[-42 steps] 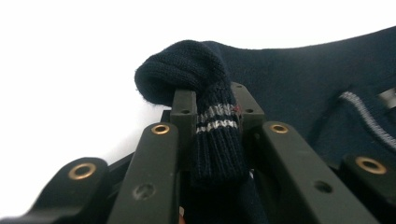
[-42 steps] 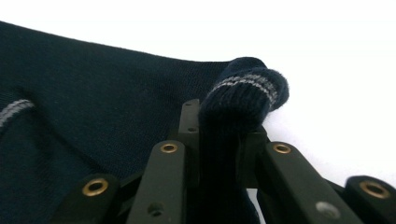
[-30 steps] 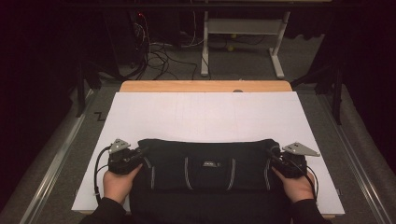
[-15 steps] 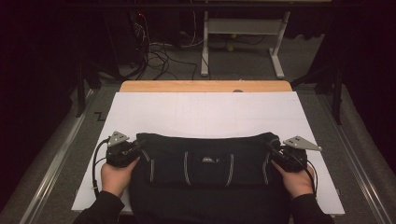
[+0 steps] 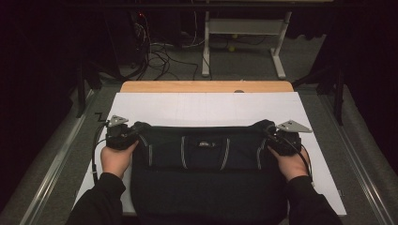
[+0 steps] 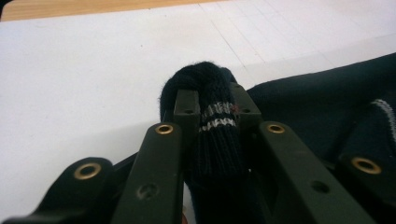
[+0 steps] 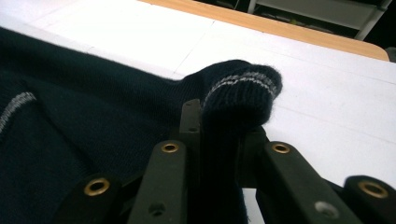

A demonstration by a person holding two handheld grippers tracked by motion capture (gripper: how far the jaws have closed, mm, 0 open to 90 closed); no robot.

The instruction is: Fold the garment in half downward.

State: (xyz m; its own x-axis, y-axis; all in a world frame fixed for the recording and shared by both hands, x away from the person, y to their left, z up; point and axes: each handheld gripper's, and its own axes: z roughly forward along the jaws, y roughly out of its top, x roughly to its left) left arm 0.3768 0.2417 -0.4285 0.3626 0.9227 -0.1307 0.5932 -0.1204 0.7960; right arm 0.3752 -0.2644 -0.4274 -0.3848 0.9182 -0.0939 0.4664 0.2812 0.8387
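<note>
- A dark garment (image 5: 206, 159) with thin pale stripes is seen in the high view, spread flat across the near half of a white sheet (image 5: 206, 110), from the centre down to 6 o'clock.
- The sheet is laid over a wooden table (image 5: 206, 86), whose bare edge is visible at 12 o'clock.
- The garment's far edge is stretched straight between the two grippers, from 9 o'clock to 3 o'clock.
- The left gripper (image 5: 127, 133) is held at 9 o'clock of the garment; its jaws are clamped narrowly on the garment's far left corner.
- In the left gripper view, a bunched fold of knit with a pale stripe (image 6: 212, 112) is pinched between the jaws and protrudes beyond their tips.
- The right gripper (image 5: 277, 136) is held at 3 o'clock of the garment; its jaws are likewise closed narrowly on the far right corner.
- In the right gripper view, a ribbed fold with a grey stripe (image 7: 240, 91) is gripped and bulges over the jaw tips towards 1 o'clock.
- Both pinched corners are raised slightly off the sheet.
- The left hand (image 5: 116, 159) and right hand (image 5: 292, 164) are noted behind their grippers, in dark sleeves entering from 6 o'clock.
</note>
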